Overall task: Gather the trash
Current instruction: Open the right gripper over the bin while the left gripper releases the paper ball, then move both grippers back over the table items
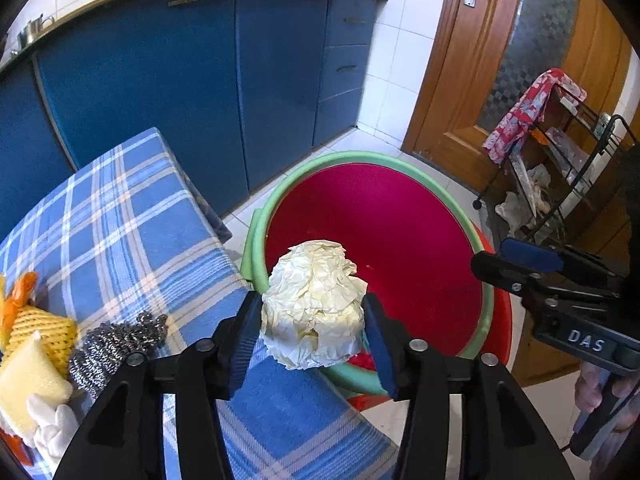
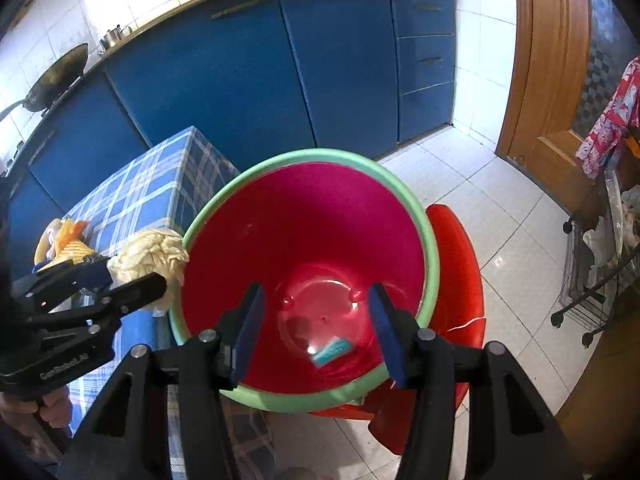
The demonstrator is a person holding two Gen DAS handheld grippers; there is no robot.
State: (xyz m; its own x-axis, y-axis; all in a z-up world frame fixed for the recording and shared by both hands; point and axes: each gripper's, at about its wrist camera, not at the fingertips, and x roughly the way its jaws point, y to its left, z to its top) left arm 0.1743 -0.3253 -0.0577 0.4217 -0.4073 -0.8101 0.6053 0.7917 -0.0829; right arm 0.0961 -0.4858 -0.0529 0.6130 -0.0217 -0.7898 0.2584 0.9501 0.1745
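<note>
My left gripper [image 1: 312, 320] is shut on a crumpled cream paper ball [image 1: 314, 304] and holds it at the near left rim of the red bin with a green rim [image 1: 360, 158]. The ball also shows in the right wrist view [image 2: 150, 254], just left of the bin's rim [image 2: 304, 156]. My right gripper [image 2: 318, 326] is open and empty above the bin's mouth. A small teal wrapper [image 2: 332, 352] lies on the bin's bottom. The right gripper also shows in the left wrist view [image 1: 516, 260].
A table with a blue plaid cloth [image 1: 132, 216] stands left of the bin, with a steel scourer [image 1: 112, 344], a yellow sponge [image 1: 24, 376] and yellow netting [image 1: 44, 332]. A red stool [image 2: 456, 272] sits under the bin. Blue cabinets [image 1: 160, 80], a wooden door [image 1: 480, 80] and a wire rack [image 1: 560, 168] stand behind.
</note>
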